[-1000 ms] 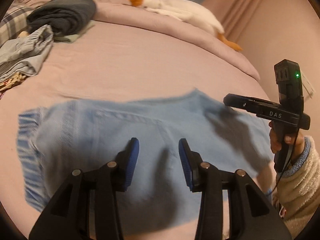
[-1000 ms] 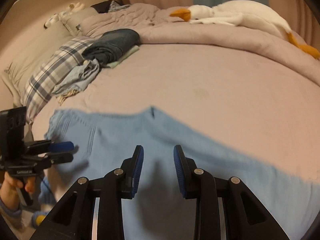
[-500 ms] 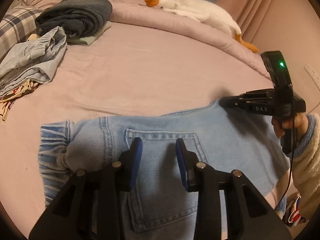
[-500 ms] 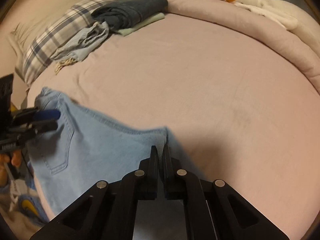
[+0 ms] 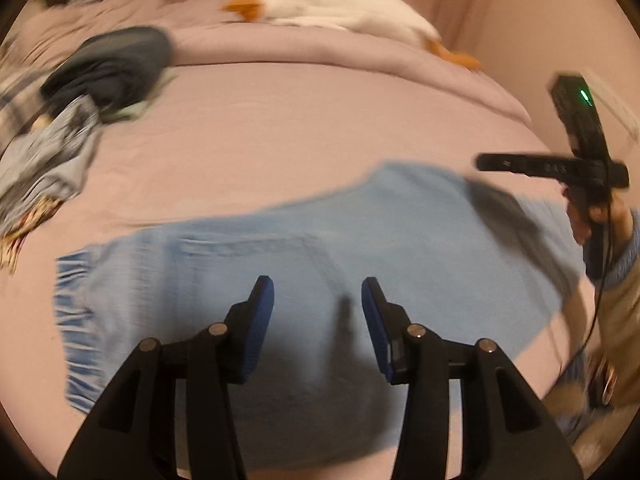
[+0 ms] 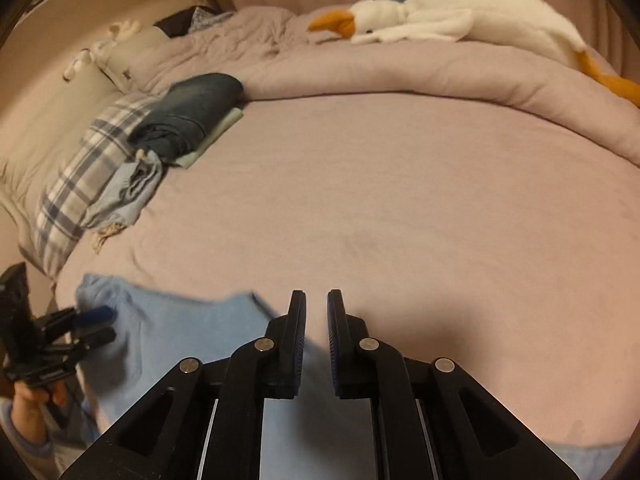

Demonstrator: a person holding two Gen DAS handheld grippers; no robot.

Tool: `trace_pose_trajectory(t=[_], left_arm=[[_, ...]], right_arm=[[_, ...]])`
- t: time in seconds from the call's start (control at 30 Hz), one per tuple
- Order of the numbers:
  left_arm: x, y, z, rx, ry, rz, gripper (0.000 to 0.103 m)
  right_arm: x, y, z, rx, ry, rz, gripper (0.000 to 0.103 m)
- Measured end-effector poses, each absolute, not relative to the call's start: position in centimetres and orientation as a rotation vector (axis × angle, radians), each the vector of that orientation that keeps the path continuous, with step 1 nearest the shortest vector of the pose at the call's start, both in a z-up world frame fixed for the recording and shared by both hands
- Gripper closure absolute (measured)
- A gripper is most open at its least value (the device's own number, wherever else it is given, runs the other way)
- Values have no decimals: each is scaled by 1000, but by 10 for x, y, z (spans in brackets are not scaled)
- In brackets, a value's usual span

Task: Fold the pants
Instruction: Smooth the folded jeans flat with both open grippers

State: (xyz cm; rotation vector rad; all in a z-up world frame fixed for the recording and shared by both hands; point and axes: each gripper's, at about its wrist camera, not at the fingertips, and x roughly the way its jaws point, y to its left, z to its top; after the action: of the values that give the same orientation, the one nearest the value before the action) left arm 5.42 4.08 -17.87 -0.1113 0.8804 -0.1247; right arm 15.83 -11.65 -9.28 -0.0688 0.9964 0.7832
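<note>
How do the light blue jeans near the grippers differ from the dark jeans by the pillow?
The light blue jeans lie spread out flat at the near edge of the bed; the dark jeans sit folded in a thick bundle, partly on a plaid pillow. One is pale, the other deep navy. Both look like denim.

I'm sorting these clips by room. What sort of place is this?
Most likely a bedroom: the light blue jeans lie on a made bed with a pink sheet, a plaid pillow sits at one end, and a plush goose rests on the rolled duvet.
</note>
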Motion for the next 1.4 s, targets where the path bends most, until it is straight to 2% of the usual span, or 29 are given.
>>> trace_pose_trajectory(t=[0.13, 0.23, 0.27, 0.47, 0.6, 0.67, 0.83, 0.93, 1.0, 1.13, 1.23, 1.4], left_arm=[[44, 18, -206, -58, 1004, -212, 58], [24, 19, -206, -37, 998, -210, 58], [19, 22, -204, -59, 1008, -216, 58], [4, 34, -191, -131, 1011, -233, 58], [10, 27, -175, -204, 933, -292, 55], [25, 19, -176, -203, 922, -288, 50], [50, -5, -204, -153, 1008, -296, 51], [31, -18, -207, -20, 1010, -309, 51], [20, -18, -206, -12, 1026, -349, 51], [18, -12, -194, -30, 1039, -384, 51], [27, -15, -183, -104, 1006, -399, 51], [52, -53, -169, -138, 950, -479, 50]], right_arm=[[134, -118, -115, -134, 1049, 838, 94], [145, -113, -138, -190, 1118, 735, 95], [154, -117, -143, -149, 1114, 709, 98], [165, -135, -132, 27, 1082, 605, 98], [128, -140, -116, 2, 1028, 672, 91], [104, -140, -112, 11, 1024, 778, 79], [40, -119, -115, -106, 1011, 966, 78], [14, -108, -131, -211, 1047, 1016, 78], [1, -113, -131, -235, 1004, 1013, 77], [15, -141, -127, -74, 1097, 1042, 77], [27, -173, -119, 70, 1072, 963, 77], [60, -284, -116, 418, 994, 629, 71]])
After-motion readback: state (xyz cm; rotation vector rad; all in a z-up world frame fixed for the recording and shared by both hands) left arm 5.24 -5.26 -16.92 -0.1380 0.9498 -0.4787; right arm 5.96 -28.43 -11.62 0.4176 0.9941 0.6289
